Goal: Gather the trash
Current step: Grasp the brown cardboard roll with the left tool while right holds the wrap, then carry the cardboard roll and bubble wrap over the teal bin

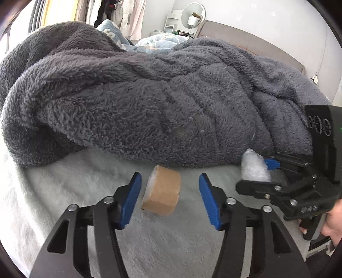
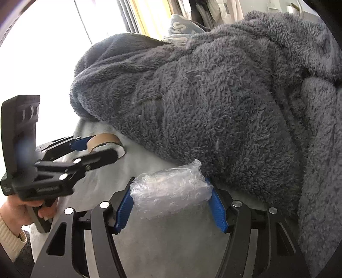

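Observation:
A brown tape roll point(image 1: 162, 190) lies on its side on the pale furry bed cover point(image 1: 70, 192), just in front of the grey blanket. My left gripper point(image 1: 170, 177) stands open around the roll, with a gap showing between each blue pad and the cardboard. From the right wrist view, the left gripper point(image 2: 102, 147) and the tape roll point(image 2: 102, 139) appear at the left. A crumpled wad of clear bubble wrap point(image 2: 171, 192) fills the span between my right gripper's point(image 2: 170, 181) blue pads, which press on both its ends. The right gripper point(image 1: 256, 175) and bubble wrap point(image 1: 253, 164) show at the right of the left wrist view.
A thick grey fleece blanket point(image 1: 149, 96) is heaped across the bed right behind both items. A person's hand point(image 2: 19, 209) with a cream sleeve holds the left gripper's handle. A headboard point(image 1: 245, 38), a round mirror point(image 1: 193, 12) and hanging clothes stand far behind.

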The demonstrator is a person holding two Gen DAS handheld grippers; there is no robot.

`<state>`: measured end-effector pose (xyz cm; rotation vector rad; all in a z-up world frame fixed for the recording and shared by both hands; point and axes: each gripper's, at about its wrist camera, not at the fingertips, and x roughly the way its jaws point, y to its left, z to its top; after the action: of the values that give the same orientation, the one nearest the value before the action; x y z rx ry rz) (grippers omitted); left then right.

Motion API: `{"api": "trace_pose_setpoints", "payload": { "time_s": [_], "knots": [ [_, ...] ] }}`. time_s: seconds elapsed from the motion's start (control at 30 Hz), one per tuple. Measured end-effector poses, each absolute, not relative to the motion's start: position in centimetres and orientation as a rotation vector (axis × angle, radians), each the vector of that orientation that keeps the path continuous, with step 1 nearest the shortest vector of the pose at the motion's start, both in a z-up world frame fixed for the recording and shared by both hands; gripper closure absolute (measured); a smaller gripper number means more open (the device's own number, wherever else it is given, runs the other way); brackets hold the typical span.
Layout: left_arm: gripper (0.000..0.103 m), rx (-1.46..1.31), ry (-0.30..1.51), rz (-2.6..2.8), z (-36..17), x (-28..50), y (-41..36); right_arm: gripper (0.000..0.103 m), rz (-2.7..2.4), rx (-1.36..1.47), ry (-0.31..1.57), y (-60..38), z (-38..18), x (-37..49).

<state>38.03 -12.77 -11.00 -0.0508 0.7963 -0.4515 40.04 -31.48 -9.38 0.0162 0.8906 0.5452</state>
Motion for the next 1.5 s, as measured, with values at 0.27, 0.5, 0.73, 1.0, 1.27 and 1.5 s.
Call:
{"api": "trace_pose_setpoints", "payload": {
  "time_s": [0.27,0.5,0.73,1.0,1.27,1.5],
  "knots": [
    [0.069,-0.014,0.822,-0.447,-11.7,38.6,-13.6,0.039,0.584,0.022,0.878,-30.7,-8.9,39.1],
    [0.074,0.000,0.789,-0.427,-10.9,37.3,-13.3,0.039,0.570,0.014,0.838,-29.5,-7.1,37.6],
    [0.074,0.004,0.752,-0.405,-9.3,34.2,-11.5,0.039,0.546,0.029,0.812,-28.5,-5.7,35.4],
    [0.074,0.025,0.732,-0.380,-7.7,30.3,-9.9,0.039,0.532,0.015,0.806,-27.5,-4.5,32.9],
    [0.074,-0.032,0.724,-0.351,-6.6,26.3,-6.6,0.039,0.499,0.041,0.812,-26.3,-4.2,29.0],
    [0.074,-0.064,0.721,-0.277,-6.2,23.6,-3.4,0.039,0.510,-0.028,0.850,-23.7,-4.8,26.6]
  ]
}}
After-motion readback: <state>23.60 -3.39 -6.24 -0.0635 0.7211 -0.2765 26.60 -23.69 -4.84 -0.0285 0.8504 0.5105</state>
